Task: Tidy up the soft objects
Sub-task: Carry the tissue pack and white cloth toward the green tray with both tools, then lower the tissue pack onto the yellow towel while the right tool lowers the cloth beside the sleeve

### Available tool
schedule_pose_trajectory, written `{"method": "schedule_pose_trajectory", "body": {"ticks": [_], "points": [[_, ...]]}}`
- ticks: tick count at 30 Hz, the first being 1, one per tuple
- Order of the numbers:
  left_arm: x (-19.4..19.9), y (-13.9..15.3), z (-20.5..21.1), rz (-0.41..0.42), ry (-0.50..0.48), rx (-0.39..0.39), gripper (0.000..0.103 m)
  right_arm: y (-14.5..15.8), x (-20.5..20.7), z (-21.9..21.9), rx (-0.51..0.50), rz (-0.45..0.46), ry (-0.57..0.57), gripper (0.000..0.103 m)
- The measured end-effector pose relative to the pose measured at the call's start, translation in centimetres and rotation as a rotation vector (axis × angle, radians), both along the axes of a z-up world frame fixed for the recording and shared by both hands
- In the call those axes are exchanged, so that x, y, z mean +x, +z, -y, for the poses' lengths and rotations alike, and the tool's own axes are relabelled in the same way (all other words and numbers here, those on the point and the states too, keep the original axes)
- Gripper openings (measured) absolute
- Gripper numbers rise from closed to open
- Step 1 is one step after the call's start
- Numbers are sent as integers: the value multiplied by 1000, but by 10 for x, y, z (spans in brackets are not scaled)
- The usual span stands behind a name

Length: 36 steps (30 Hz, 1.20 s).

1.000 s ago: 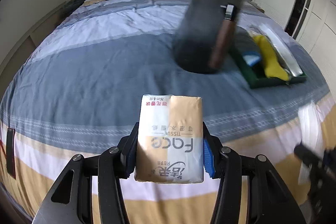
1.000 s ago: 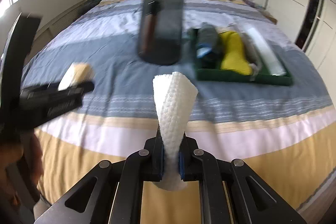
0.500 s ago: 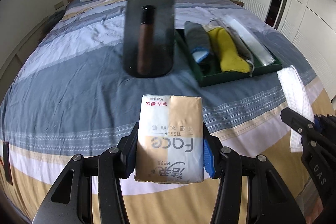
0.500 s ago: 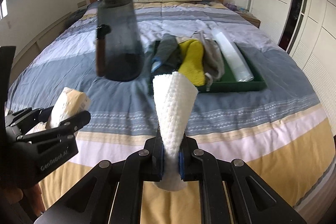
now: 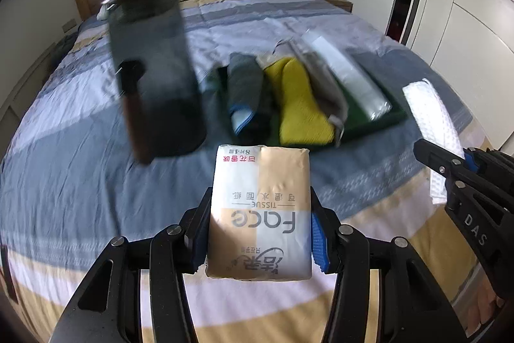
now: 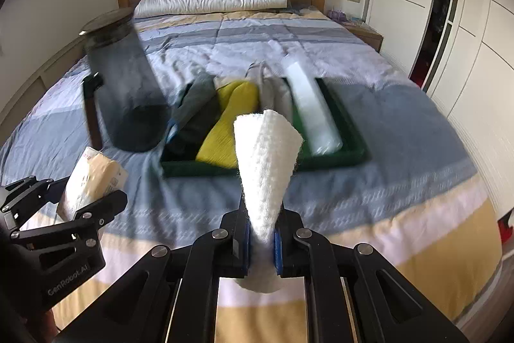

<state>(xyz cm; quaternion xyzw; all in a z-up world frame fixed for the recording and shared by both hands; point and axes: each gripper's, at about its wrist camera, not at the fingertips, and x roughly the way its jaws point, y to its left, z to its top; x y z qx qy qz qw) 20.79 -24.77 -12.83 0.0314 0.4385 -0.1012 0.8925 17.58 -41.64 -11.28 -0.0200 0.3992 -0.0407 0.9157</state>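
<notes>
I'm carrying both loads: left gripper (image 5: 258,233) fingers clamp the tissue pack (image 5: 260,211), right gripper (image 6: 261,238) pinches the white cloth (image 6: 265,169); next, lower both into the green tray (image 6: 340,156) at twelve o'clock.

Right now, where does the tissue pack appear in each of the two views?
Left wrist: tissue pack at lower center, clamped in the left gripper.
Right wrist: tissue pack at the left edge, lower half.
Shared landmark: the green tray lies on the bed beyond it.

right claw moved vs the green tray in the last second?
Yes. The right claw, shut on the white cloth, has closed in on the green tray, which looms larger and more centred.
</notes>
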Motion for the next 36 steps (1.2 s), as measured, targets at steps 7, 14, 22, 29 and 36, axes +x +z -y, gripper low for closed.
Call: {"method": "schedule_pose_trajectory", "body": {"ticks": [7,14,22,29,36], "points": [[70,18,33,28,-21,-27,46,11,69,37,-19,13,29,10],[139,6,57,8,0,-25,46,-1,147,59,-13,-22,91,10],[172,-16,70,8,26,-8,46,-31,219,70,-58,-88,116,11],[177,-29,74,11,18,-9,46,-54,245,69,-69,-118,126,12],[180,-34,75,12,12,-13,47,-67,254,69,-76,-137,121,14]]}}
